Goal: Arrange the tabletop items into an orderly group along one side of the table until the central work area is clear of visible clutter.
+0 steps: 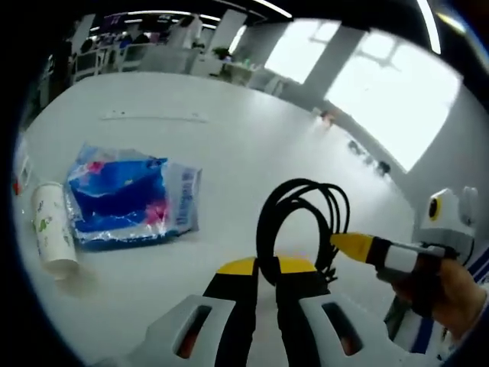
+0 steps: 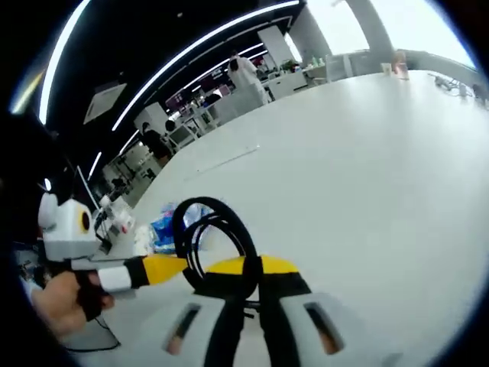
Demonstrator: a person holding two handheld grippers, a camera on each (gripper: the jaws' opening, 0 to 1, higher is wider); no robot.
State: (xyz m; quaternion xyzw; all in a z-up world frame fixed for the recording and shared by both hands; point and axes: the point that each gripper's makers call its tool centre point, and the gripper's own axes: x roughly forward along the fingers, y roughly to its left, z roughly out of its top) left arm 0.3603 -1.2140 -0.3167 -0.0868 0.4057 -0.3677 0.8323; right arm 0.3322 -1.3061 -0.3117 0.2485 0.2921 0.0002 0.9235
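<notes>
Left gripper (image 1: 264, 284) jaws are clenched on a coiled black cable (image 1: 299, 222), lifted above the white table (image 1: 229, 145). Right gripper (image 2: 246, 284) clamps the same coil (image 2: 210, 241); its lower loops are hidden behind the jaws. Left of it lie a blue-white plastic pack (image 1: 130, 197) and a paper cup (image 1: 53, 228), its print unreadable.

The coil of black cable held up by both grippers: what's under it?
Below the coil of black cable lies bare white table. The blue-and-white plastic packet and white paper cup lie off to one side. The grippers' jaws hide the coil's lowest part.
</notes>
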